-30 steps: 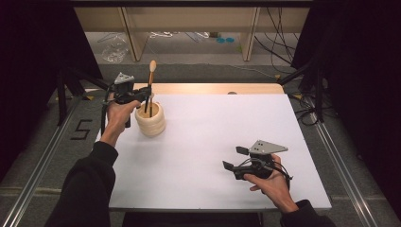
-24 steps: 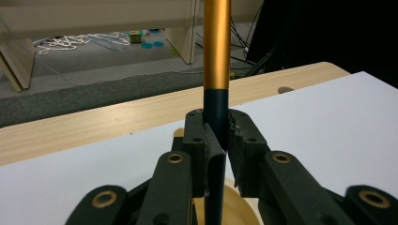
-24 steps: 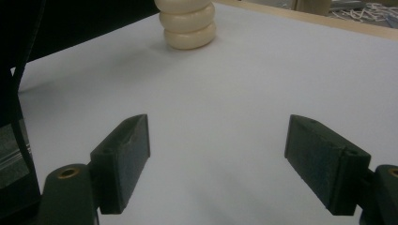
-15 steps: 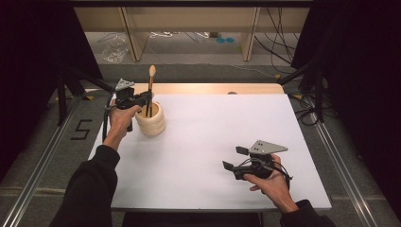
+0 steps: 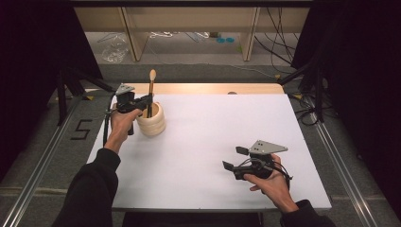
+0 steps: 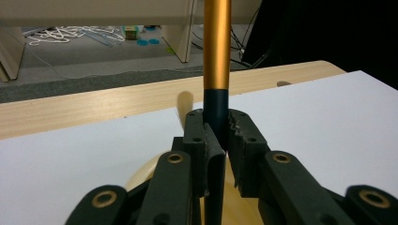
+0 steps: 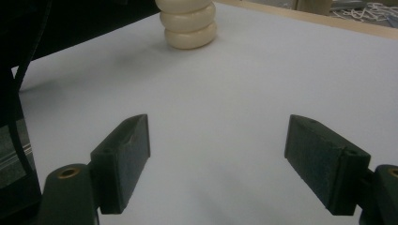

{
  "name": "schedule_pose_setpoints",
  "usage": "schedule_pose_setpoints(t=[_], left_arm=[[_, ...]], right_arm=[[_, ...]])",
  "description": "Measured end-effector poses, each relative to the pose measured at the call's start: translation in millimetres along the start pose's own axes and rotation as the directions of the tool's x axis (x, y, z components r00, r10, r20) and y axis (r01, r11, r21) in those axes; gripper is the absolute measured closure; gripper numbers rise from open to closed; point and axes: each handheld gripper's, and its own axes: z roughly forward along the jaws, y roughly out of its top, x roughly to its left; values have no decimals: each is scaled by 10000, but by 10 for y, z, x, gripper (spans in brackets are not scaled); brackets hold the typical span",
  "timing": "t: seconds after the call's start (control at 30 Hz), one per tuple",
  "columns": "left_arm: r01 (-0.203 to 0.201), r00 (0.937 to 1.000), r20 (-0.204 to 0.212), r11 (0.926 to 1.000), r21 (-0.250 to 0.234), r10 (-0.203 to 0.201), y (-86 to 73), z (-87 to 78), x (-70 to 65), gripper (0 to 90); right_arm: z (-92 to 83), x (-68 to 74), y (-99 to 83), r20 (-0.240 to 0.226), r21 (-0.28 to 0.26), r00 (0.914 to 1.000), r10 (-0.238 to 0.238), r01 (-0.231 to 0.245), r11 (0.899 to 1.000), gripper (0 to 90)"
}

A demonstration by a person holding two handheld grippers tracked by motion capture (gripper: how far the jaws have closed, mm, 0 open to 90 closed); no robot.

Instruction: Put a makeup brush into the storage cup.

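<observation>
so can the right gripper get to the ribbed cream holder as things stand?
Probably yes: the right gripper is open, and bare white tabletop lies between it and the ribbed cream holder. The left gripper grips a brush above it, crowding the top.

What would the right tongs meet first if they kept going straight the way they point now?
Probably the cream ribbed holder. In the right gripper view it stands ahead of the open right tongs, a little left of centre, with bare white table between. They could slide just past its right side; depth is hard to judge.

Gold-and-dark-handled brush (image 5: 151,92) stands upright in ribbed cream holder (image 5: 152,124).
</observation>
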Motion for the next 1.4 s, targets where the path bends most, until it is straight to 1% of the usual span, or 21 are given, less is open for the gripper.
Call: schedule_pose_setpoints(t=[0.1,0.2,0.37,0.47,0.53,0.57,0.63,0.77,1.03,1.1,1.13,1.3,1.33,1.4], left_arm=[[-39,10000,-39,10000,70,39,-30,-3,11,783],[72,10000,-13,10000,57,-72,-51,-4,24,782],[135,9999,6,9998,126,-135,-99,9,23,782],[101,9999,-48,9998,148,-101,-119,15,25,782],[145,9999,8,9997,181,-146,-131,19,25,782],[57,10000,5,9996,268,-57,-137,16,28,782],[87,10000,-23,9997,244,-86,-150,21,27,782],[19,9999,-114,9991,433,-14,-175,20,33,781],[-61,9998,-164,9967,808,75,-183,2,42,780],[-38,9997,-217,9973,739,54,-176,-10,38,781],[-50,9998,-164,9974,718,62,-169,-13,39,781],[-51,9998,-205,9975,702,65,-155,-45,42,773],[10,9998,-215,9976,689,5,-151,-56,41,770],[-31,9998,-210,9979,640,45,-140,-71,43,763]], right_arm=[[2,1,0,7,9,10000,-18,18,10000,237],[2,1,0,11,4,10000,-21,21,10000,237],[3,1,0,7,20,10000,-19,19,10000,238],[2,2,1,0,13,10000,-26,26,10000,238],[1,0,0,10,10,10000,-6,6,10000,238],[1,0,0,11,7,10000,-6,6,10000,238],[2,-1,0,21,10,10000,-10,10,10000,238],[1,-1,0,30,9,10000,-9,9,10000,238],[3,0,0,34,27,10000,-5,5,10000,238],[3,-1,0,41,17,10000,-8,8,10000,237],[3,-2,0,43,16,10000,-7,7,10000,238],[4,-3,0,46,14,10000,-7,7,10000,238],[4,-2,0,43,19,10000,-3,3,10000,238],[5,-3,0,44,26,10000,-9,9,10000,237]])
